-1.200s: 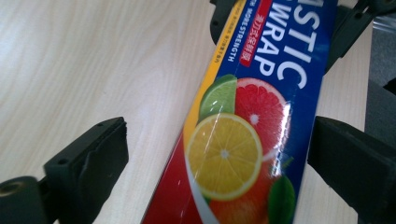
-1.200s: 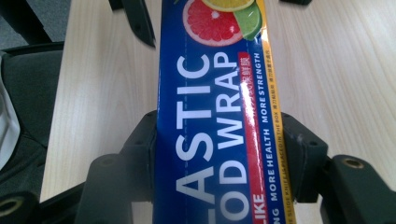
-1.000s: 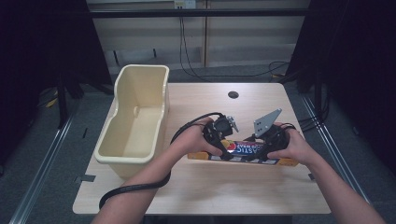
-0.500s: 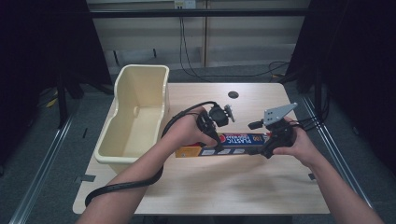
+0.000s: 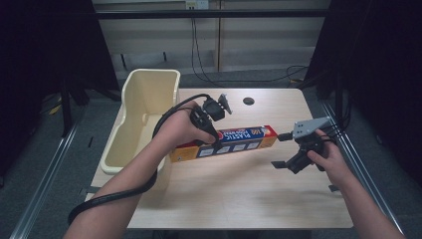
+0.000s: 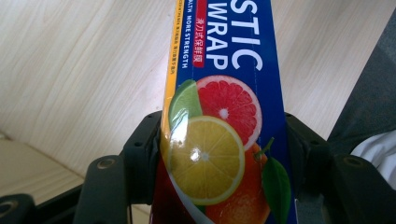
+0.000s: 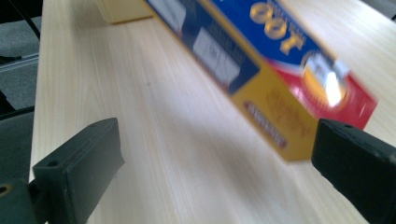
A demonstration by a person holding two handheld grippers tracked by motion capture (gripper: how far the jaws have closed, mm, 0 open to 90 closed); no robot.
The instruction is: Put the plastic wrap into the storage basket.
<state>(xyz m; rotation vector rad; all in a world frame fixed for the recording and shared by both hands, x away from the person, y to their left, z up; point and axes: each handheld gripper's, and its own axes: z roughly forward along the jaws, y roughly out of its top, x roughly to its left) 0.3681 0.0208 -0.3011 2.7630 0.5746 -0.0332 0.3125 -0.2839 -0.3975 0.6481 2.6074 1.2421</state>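
Cardboard, printed blue, red and yellow: a long plastic wrap box (image 5: pixel 224 142), clamped between the black jaws of the left gripper (image 5: pixel 211 130) near its fruit-printed end, seen up close in the left gripper view as box (image 6: pixel 224 130) filling the gap with a jaw pressed to each narrow side. Held lifted over the wooden table (image 5: pixel 239 194), not far above it to judge by the shadow beneath, just beside the cream bin (image 5: pixel 144 107). Long axis running across the table from the bin side toward the right gripper (image 5: pixel 283 149), the far end tipped slightly upward; in the left gripper view, extending straight ahead out of the jaws. Right gripper spread wide and gripping nothing, the "100" end of the box (image 7: pixel 280 79) ahead of and between its jaws in the right gripper view, apart from both, blurred there. Likely light and stiff for its length, thin-walled, so prone to denting under a hard squeeze and to swinging or drooping when gripped at one end only. Glossy print probably a little slippery. Best taken across the narrow sides, nearer the middle for balance, or at both ends together for a level carry.
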